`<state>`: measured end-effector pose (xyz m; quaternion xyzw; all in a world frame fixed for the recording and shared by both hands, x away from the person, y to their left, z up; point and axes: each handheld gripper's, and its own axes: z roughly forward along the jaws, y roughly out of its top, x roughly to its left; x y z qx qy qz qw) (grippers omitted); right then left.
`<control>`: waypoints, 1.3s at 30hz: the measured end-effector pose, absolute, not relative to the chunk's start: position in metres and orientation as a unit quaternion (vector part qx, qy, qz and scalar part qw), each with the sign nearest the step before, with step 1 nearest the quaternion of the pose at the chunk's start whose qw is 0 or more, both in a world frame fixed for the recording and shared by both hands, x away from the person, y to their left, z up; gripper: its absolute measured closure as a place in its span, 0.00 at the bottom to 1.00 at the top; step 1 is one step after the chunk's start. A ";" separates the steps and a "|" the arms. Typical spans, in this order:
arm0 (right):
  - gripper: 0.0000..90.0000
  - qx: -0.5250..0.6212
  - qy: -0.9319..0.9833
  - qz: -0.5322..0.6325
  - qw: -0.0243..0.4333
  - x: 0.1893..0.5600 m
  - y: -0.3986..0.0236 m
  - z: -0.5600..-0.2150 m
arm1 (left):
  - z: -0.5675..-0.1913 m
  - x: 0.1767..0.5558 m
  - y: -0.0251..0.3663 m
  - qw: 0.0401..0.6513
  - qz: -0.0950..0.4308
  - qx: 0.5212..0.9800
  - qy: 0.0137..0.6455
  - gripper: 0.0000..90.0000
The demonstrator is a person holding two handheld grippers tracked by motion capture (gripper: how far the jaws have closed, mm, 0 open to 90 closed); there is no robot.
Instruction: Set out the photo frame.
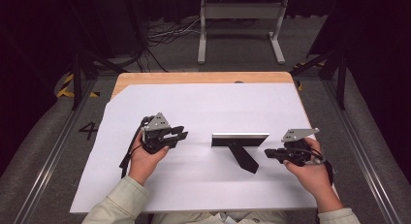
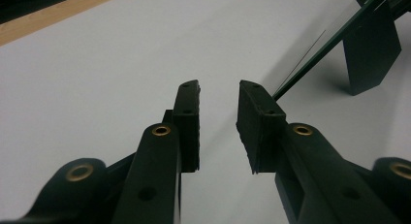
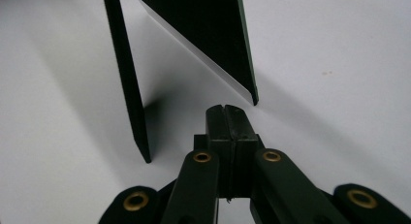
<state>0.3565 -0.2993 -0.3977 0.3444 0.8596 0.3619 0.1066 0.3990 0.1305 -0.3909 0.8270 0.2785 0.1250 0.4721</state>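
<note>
Your left claw point(image 1: 180, 134) hovers over the white sheet point(image 1: 145, 185) on the counter point(image 1: 194, 77), jaws parted with nothing between them, aimed at the picture frame point(image 1: 240, 139). That frame stands mid-counter between your hands, propped on its black back stand point(image 1: 245, 158); its long axis runs left to right, its back and stand towards you. It looks light, stiff and probably glazed, so likely fragile and easy to tip: take it by the rim, not the stand. Your right claw point(image 1: 268, 153) is clenched on nothing, tips just beside the frame's right end.

Matt white paper sheet point(image 1: 194, 180) — wooden table point(image 1: 194, 78).
</note>
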 end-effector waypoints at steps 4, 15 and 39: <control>1.00 0.350 0.858 0.363 0.100 0.362 -0.299 -0.404 | -0.392 0.399 0.131 0.472 0.123 0.828 0.278 0.78; 1.00 0.362 0.854 0.360 0.101 0.366 -0.303 -0.408 | -0.396 0.401 0.127 0.470 0.116 0.830 0.278 0.78; 1.00 0.394 0.828 0.375 0.132 0.358 -0.335 -0.391 | -0.430 0.438 0.091 0.478 0.046 0.821 0.308 1.00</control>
